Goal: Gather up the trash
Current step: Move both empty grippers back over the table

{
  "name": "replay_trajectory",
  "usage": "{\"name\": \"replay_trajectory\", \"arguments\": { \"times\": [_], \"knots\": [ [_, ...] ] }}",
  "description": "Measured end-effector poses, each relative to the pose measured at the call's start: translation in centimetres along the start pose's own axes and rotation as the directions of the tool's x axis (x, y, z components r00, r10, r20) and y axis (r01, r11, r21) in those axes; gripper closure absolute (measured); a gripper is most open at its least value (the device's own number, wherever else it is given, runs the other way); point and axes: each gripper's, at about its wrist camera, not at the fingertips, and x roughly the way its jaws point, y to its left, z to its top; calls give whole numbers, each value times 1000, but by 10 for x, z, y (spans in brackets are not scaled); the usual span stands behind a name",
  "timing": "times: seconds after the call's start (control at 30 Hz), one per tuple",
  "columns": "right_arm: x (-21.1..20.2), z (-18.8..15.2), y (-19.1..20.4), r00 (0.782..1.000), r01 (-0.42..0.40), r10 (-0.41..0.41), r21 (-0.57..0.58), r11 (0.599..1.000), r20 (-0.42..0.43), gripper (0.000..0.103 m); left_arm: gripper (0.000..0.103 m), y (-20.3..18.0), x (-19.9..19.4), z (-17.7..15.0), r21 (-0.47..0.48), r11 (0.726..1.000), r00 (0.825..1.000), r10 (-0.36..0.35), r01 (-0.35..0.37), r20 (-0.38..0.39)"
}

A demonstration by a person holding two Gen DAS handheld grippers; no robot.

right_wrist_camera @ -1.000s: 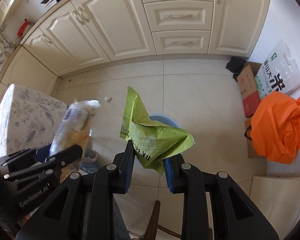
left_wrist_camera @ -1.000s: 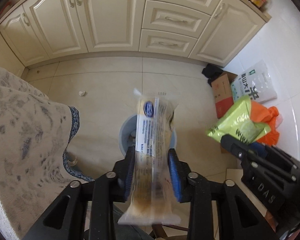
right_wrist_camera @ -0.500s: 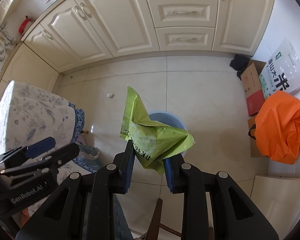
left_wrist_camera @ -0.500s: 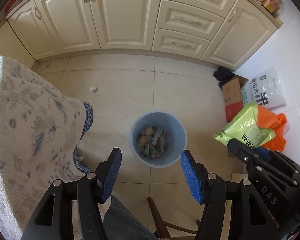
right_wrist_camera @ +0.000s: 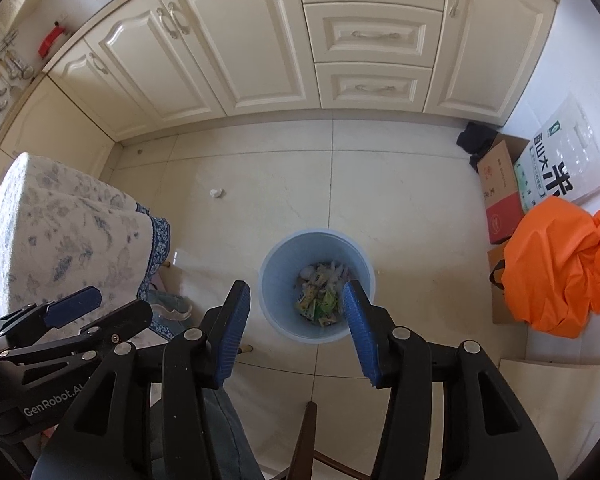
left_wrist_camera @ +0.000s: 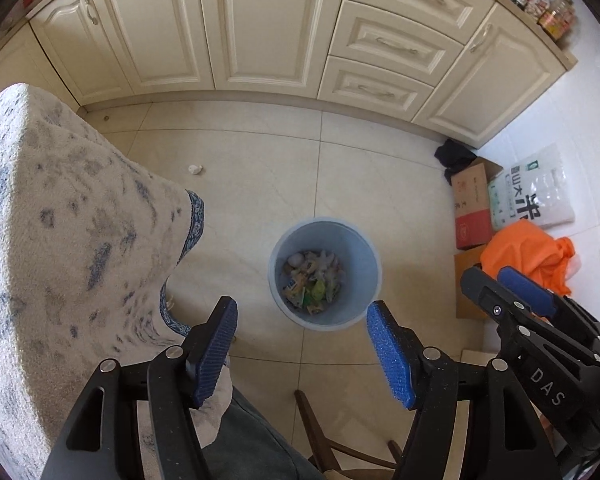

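A light blue trash bin (left_wrist_camera: 360, 268) stands on the tiled floor and holds several wrappers, among them a green one (left_wrist_camera: 316, 290). It also shows in the right wrist view (right_wrist_camera: 276, 276), with the green wrapper (right_wrist_camera: 327, 302) inside. My left gripper (left_wrist_camera: 302, 312) is open and empty, high above the bin's near rim. My right gripper (right_wrist_camera: 294, 294) is open and empty, also above the bin. The right gripper shows at the right of the left wrist view (left_wrist_camera: 500, 280), the left gripper at the left of the right wrist view (right_wrist_camera: 96, 308).
A table with a blue-patterned cloth (left_wrist_camera: 60, 240) is at the left. A crumpled white scrap (left_wrist_camera: 195, 169) lies on the floor. An orange bag (right_wrist_camera: 556, 264), a cardboard box (right_wrist_camera: 500, 196) and a rice sack (right_wrist_camera: 560, 168) sit at the right wall. Cream cabinets (left_wrist_camera: 260, 28) line the back. A wooden chair part (right_wrist_camera: 304, 440) is below.
The left gripper opened and its clear wrapper dropped into the bin. Then the right gripper opened and its green wrapper dropped into the bin too.
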Motion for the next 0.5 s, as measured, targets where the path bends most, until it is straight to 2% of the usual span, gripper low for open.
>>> {"name": "replay_trajectory", "arguments": {
  "times": [0.3,0.5],
  "knots": [
    [-10,-6,1,1000,24,-24,5,1000,12,53,39,9,-11,-5,-18,1000,1000,0,0,3],
    [-21,-8,4,998,48,-48,10,999,29,41,39,13,-26,-11,-23,1000,1000,-7,8,26]
  ]
}}
